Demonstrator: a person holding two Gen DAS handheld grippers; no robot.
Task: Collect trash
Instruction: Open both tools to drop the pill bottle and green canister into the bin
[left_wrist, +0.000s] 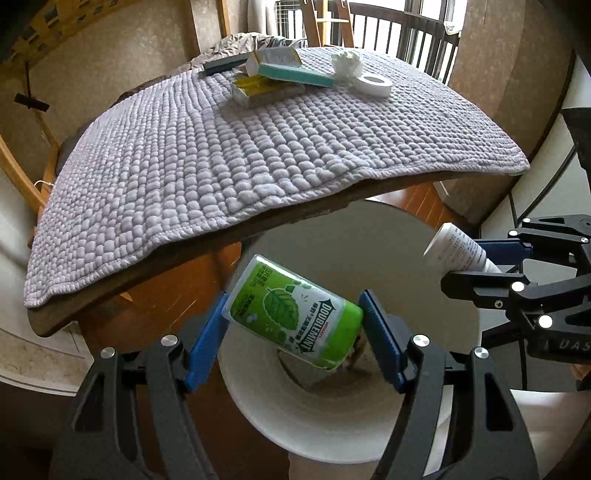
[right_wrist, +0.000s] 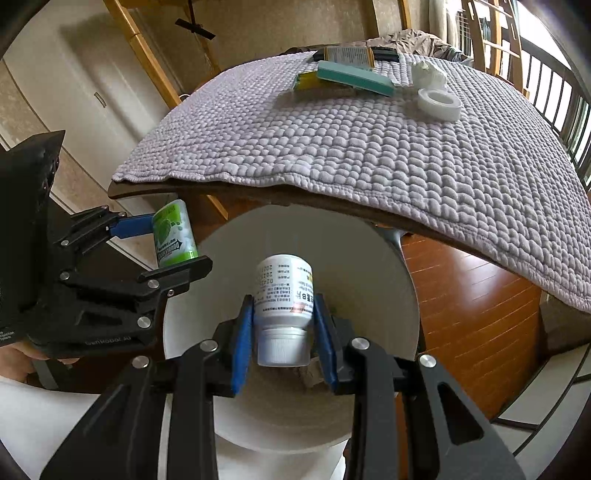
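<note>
Both my tools hold trash over the white bin.

My left tool (left_wrist: 293, 319) pinches a green gum can (left_wrist: 293, 314) tilted above the bin (left_wrist: 369, 236); my right tool (right_wrist: 283, 332) pinches a white bottle (right_wrist: 284, 295), cap toward me, over the same bin. Beyond, the desk's grey mat (left_wrist: 207, 162) carries boxes (left_wrist: 280, 70), a crumpled tissue (left_wrist: 345, 64) and a tape roll (left_wrist: 373, 84) at its far end.

Right tool (right_wrist: 283, 325) clamping white pill bottle (right_wrist: 282, 295) over white bin (right_wrist: 369, 266), left tool (right_wrist: 173, 243) beside
</note>
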